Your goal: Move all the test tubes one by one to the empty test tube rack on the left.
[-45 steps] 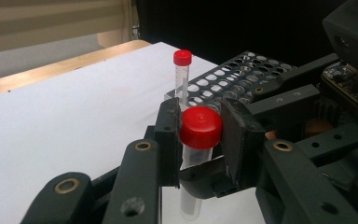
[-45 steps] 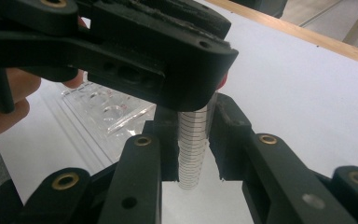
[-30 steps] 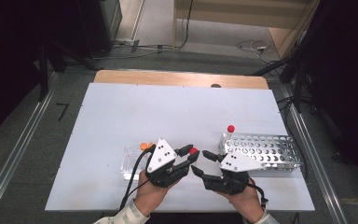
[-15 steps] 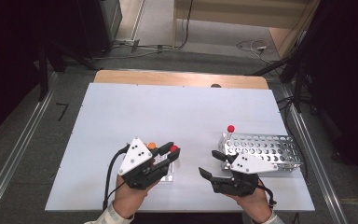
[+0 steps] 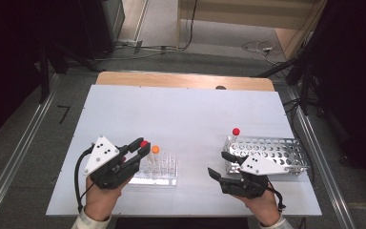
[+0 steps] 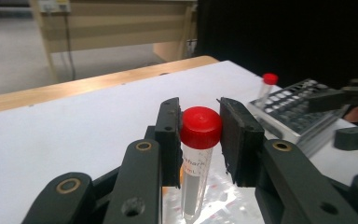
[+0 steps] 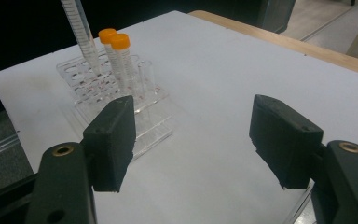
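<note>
My left gripper (image 5: 140,147) is shut on a red-capped tube (image 5: 144,143), held upright just over the left end of a clear plastic rack (image 5: 164,174). In the left gripper view the pads squeeze the tube (image 6: 200,127) right below its cap. Two orange-capped tubes (image 7: 120,42) stand in the clear rack (image 7: 144,116), with the held tube (image 7: 81,32) beside them. My right gripper (image 5: 220,166) sits at the near left corner of a metal rack (image 5: 276,152). Its jaws have just been opening and stand open, with bare table between them (image 7: 193,140).
Another red-capped tube (image 5: 236,131) stands in the metal rack's far left corner. The white table (image 5: 181,114) stretches open toward its wooden far edge. Grey floor and cables lie beyond it.
My left gripper has carried the red-capped tube leftward, from beside the right gripper to over the clear rack. The right gripper has stayed in place with its jaws wider apart.
</note>
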